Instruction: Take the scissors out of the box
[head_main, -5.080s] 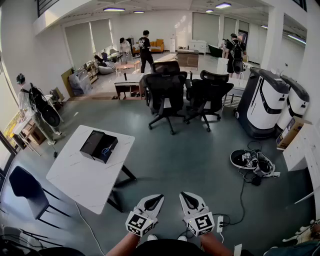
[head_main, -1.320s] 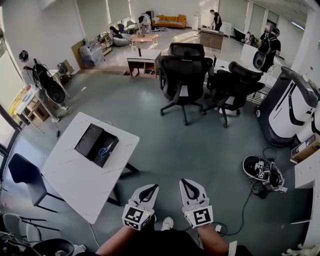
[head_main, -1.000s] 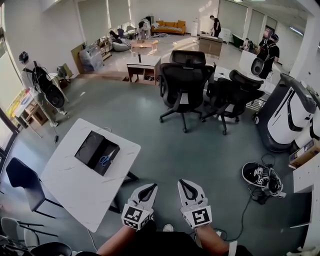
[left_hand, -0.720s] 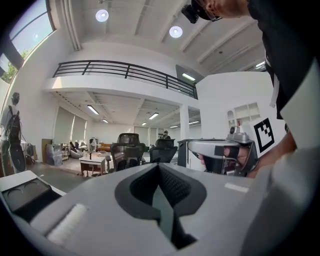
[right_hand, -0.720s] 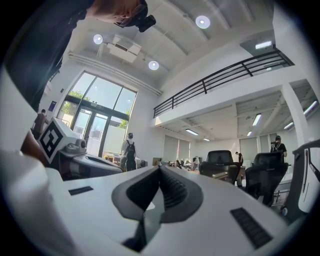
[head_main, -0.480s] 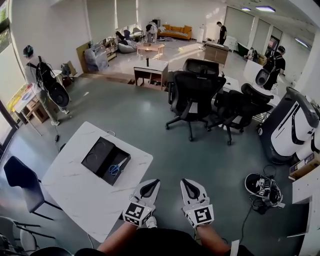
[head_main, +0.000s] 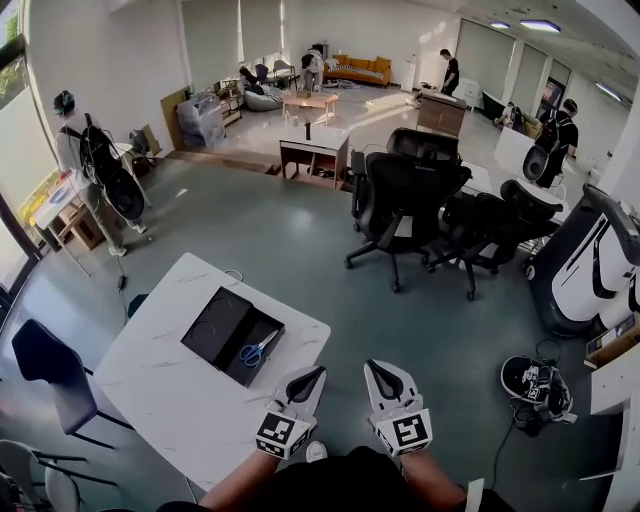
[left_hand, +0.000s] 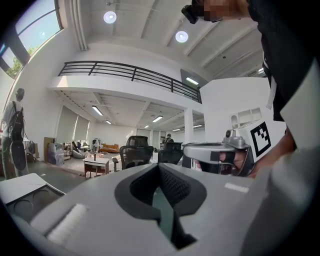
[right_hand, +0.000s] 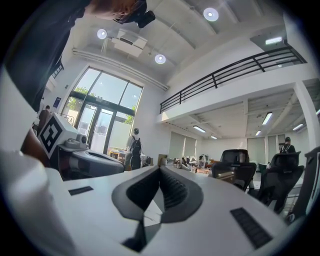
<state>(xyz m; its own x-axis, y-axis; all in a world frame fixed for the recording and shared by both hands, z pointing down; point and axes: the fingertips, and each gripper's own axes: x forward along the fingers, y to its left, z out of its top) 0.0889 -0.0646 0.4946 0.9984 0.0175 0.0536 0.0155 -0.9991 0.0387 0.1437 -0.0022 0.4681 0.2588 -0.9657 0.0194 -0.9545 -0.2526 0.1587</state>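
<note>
- Head view: the white table (head_main: 170, 390) fills the 8 o'clock part of the picture. A black box (head_main: 233, 335) lies open on it, near the table's right edge.
- The scissors (head_main: 258, 352), with blue handles, lie inside the right-hand half of the box.
- The left gripper (head_main: 317, 371) and the right gripper (head_main: 373, 365) are side by side at 6 o'clock, held level and a little apart. The scissors sit at about 10 o'clock from the left gripper's tip, near it but not touching. Both grippers are off the box.
- Black office chairs (head_main: 400, 195) stand on the grey floor at 1 o'clock.
- Left gripper view: the left gripper (left_hand: 159, 166) has its jaws pressed together, with nothing between them. The right gripper (left_hand: 217, 156) shows at 3 o'clock with its marker cube. A corner of the table (left_hand: 17, 182) shows at 8 o'clock.
- Right gripper view: the right gripper (right_hand: 160, 169) also has its jaws together at the tips and grips nothing. The left gripper (right_hand: 85, 161) shows at 9 o'clock, and the office chairs (right_hand: 240, 172) at 3 o'clock.
</note>
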